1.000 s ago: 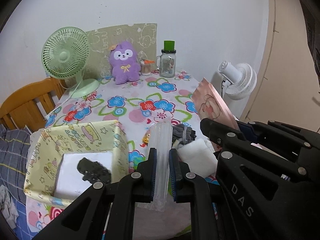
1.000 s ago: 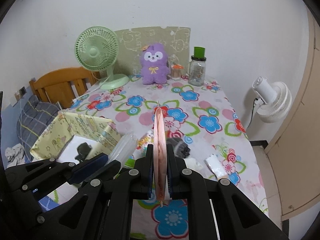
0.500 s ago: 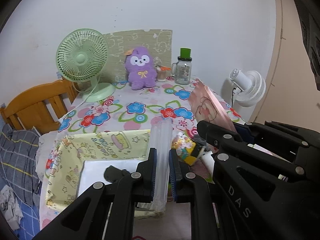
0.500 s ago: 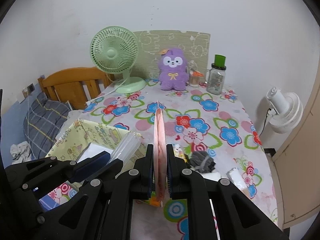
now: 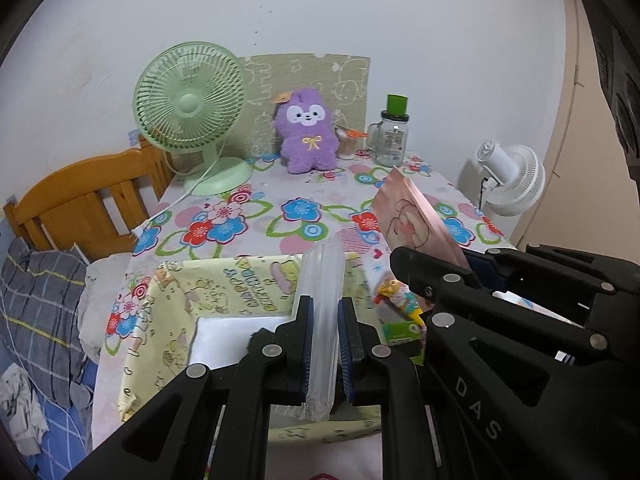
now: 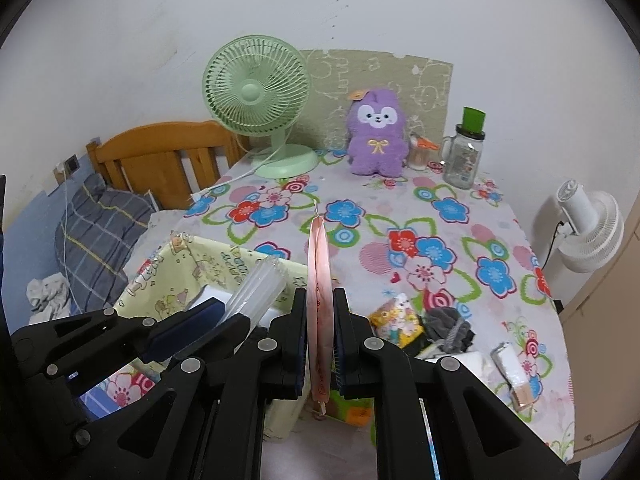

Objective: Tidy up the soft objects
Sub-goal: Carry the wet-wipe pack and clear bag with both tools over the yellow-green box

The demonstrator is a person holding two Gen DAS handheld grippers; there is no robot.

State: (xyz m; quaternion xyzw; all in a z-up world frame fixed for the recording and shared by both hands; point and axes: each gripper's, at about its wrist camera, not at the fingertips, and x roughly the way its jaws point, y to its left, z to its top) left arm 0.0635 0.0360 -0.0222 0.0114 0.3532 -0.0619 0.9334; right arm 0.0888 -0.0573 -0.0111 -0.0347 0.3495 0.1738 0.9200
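My left hand-held gripper (image 5: 323,344) is clamped on a clear plastic packet (image 5: 322,304), which stands edge-on between its pads above the yellow fabric box (image 5: 224,284). My right hand-held gripper (image 6: 320,332), just to its right, pinches a flat pink pouch (image 6: 319,280) upright. Right of and below that gripper, a grey sock (image 6: 448,326) and small snack packets (image 6: 394,316) lie on the flowered tabletop (image 6: 432,220). Far ahead sits a purple plush (image 6: 376,136).

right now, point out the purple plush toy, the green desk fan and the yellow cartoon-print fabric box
purple plush toy (image 6: 375,138), right wrist view, on its belly
green desk fan (image 6: 256,92), right wrist view, on the grille's hub
yellow cartoon-print fabric box (image 5: 236,286), left wrist view, on its far wall
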